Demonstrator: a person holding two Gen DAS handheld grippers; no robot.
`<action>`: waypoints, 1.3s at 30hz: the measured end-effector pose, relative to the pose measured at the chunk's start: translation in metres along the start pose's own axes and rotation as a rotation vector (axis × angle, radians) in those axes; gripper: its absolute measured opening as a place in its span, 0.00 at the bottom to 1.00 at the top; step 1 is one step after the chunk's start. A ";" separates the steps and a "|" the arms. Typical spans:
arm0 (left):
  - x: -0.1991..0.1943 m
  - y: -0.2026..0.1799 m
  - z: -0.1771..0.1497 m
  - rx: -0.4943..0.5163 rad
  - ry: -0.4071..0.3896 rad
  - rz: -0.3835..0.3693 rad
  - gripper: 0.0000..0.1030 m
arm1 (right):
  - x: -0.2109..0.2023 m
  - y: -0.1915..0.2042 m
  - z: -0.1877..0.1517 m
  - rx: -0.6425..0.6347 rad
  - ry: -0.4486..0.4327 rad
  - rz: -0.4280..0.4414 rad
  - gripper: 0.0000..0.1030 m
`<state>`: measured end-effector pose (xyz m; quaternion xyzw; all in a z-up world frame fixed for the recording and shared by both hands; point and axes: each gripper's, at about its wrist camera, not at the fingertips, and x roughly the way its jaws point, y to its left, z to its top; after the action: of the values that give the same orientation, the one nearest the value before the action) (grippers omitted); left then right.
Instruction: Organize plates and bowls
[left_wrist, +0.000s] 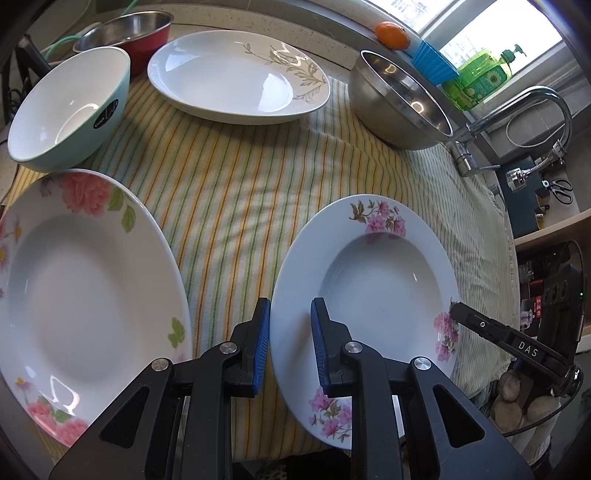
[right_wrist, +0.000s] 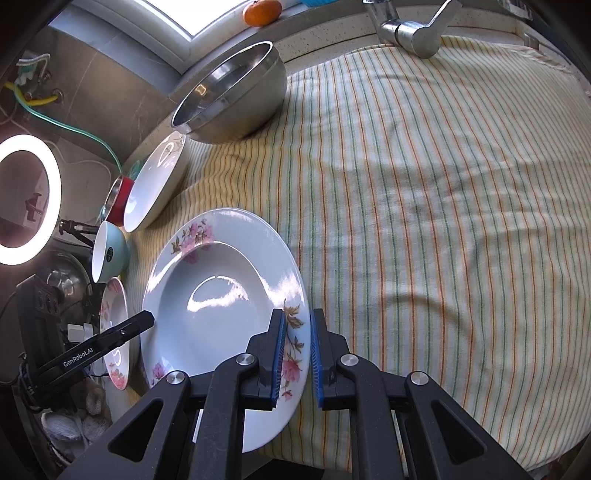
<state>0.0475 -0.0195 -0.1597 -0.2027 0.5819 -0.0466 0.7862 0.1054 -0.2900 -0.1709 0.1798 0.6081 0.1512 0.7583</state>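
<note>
- Left gripper (left_wrist: 290, 332) – jaws pinching the near-left rim of the white deep plate with pink flowers (left_wrist: 369, 291), which sits on the striped cloth (left_wrist: 236, 177).
- Right gripper (right_wrist: 297, 350) pinches the opposite rim; lift level, both together – probably onto the larger rose-patterned plate (left_wrist: 88, 288).

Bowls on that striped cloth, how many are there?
3: a mint bowl at far left, a red steel-lined bowl behind it, a large steel bowl at far right. Others may be hidden.
</note>
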 end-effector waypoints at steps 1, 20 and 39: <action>0.000 0.000 0.000 -0.003 0.001 -0.002 0.19 | 0.000 0.000 0.000 0.002 0.000 0.001 0.12; 0.002 0.001 -0.002 0.004 -0.003 0.001 0.19 | 0.004 0.004 -0.002 -0.020 -0.008 -0.022 0.12; -0.020 0.009 -0.004 -0.012 -0.061 0.009 0.19 | -0.009 0.018 0.003 -0.072 -0.064 -0.092 0.13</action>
<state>0.0361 -0.0061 -0.1458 -0.2063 0.5587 -0.0333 0.8026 0.1064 -0.2787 -0.1539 0.1293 0.5852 0.1321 0.7895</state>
